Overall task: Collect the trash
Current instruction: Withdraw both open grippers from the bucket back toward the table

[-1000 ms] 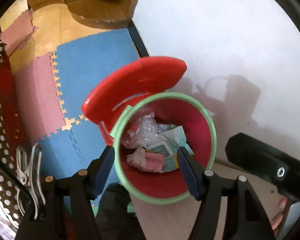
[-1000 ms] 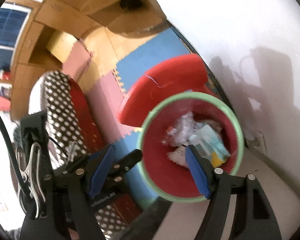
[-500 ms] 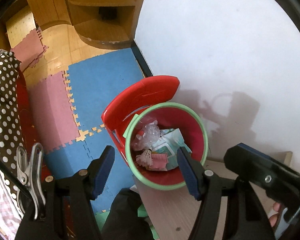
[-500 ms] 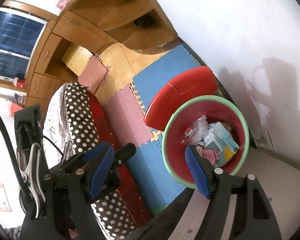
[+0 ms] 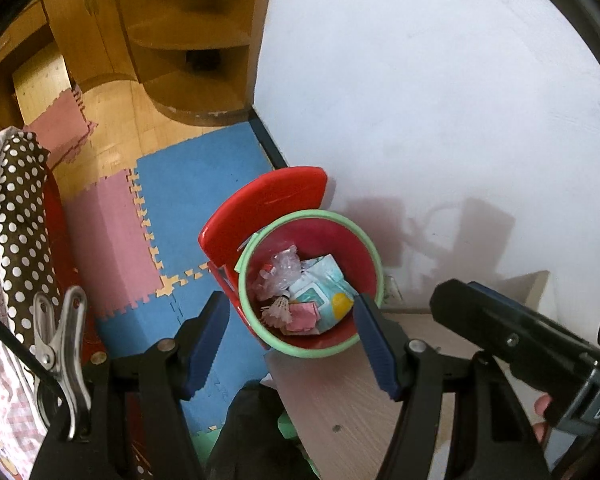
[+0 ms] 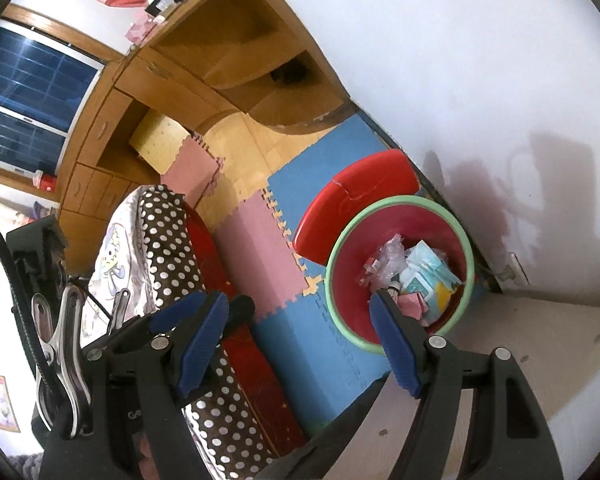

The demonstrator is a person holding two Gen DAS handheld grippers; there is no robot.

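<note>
Both the left gripper (image 5: 290,344) and the right gripper (image 6: 300,340) hang with fingers spread, empty. Beyond the fingers, the red plastic bin with a green rim (image 5: 309,280) holds wrappers, its red lid (image 5: 268,204) tipped back, likely for drops.

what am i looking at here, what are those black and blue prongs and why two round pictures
Each round picture comes from a fisheye camera on a hand-held gripper that a person carries, one per hand. The blue-padded prongs are its two fingers.

The left hand-held gripper and the right hand-held gripper are both open and hold nothing. Both look down at a red bin with a green rim and its lid flipped up. Inside lie trash pieces, including a clear plastic wrapper and a shuttlecock. The bin stands on foam floor mats beside a white wall.
</note>
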